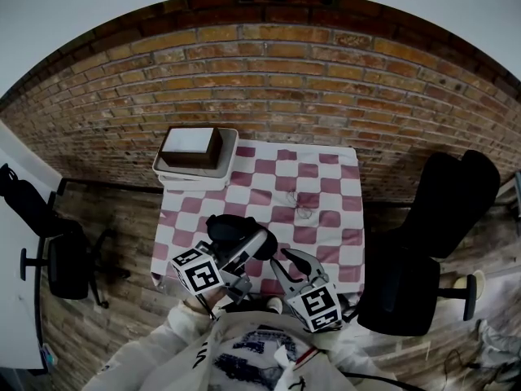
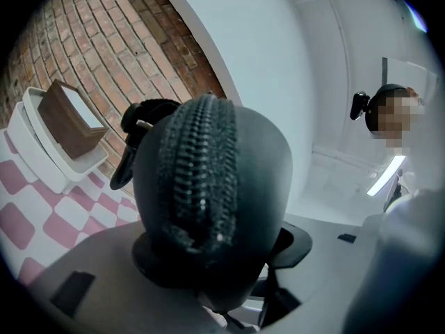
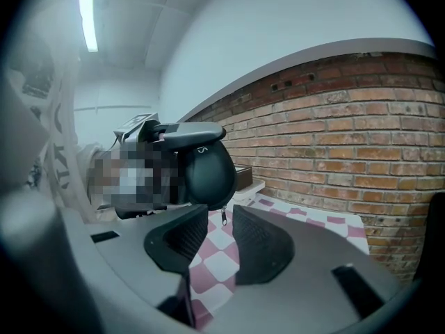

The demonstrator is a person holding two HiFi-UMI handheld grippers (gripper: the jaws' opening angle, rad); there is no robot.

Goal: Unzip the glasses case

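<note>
The case (image 2: 208, 186) covers most of your left tongs' (image 2: 222, 250) pads in their own view. In the head view your body (image 1: 252, 350) hides the desk's (image 1: 342, 177) near edge, and a thing (image 1: 303, 211) lying on it is too small to name.

Matt glasses case (image 2: 264, 186), rough-toothed zip (image 2: 198, 172)

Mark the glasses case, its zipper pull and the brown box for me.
glasses case (image 3: 208, 176), right gripper view, its dark rounded end.
zipper pull (image 3: 224, 216), right gripper view, the tab hanging under the case.
brown box (image 1: 191, 141), head view, its pale top.
</note>
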